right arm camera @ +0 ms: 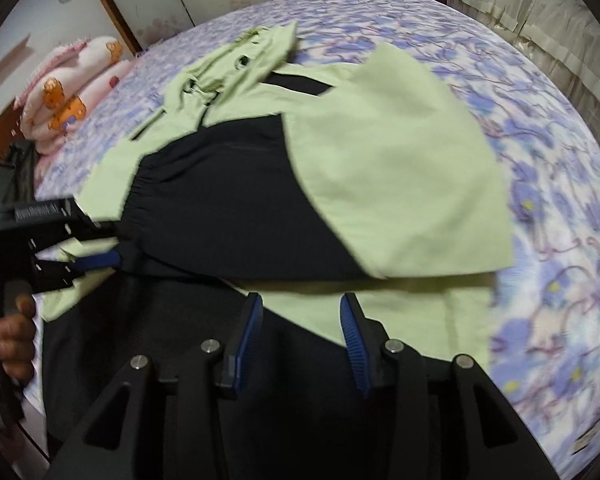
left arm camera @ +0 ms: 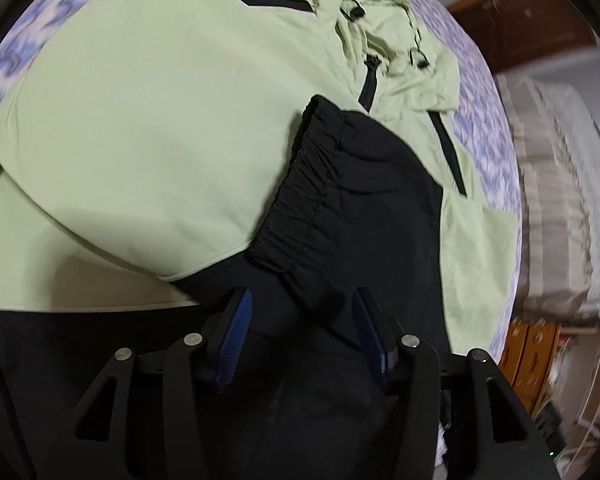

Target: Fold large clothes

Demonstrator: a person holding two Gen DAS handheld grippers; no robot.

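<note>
A light green and black jacket (left arm camera: 140, 120) lies spread on the bed, with its hood (left arm camera: 400, 52) at the far end. A black sleeve (left arm camera: 360, 200) with a gathered elastic cuff (left arm camera: 308, 184) is laid across the green body. My left gripper (left arm camera: 302, 316) straddles the near part of that sleeve, blue pads apart on either side. The right wrist view shows the jacket (right arm camera: 400, 180), the sleeve (right arm camera: 240, 200) and the left gripper (right arm camera: 104, 242) at the sleeve's left edge, held by a hand (right arm camera: 12, 332). My right gripper (right arm camera: 302, 320) hangs open over the jacket's lower part, with nothing between its pads.
The bed has a purple flowered sheet (right arm camera: 540, 200). A pile of pink bedding (right arm camera: 72, 92) sits at its far left corner. Cream-covered furniture (right arm camera: 540, 20) stands beyond the right edge, and wooden boxes (left arm camera: 532, 356) are on the floor beside the bed.
</note>
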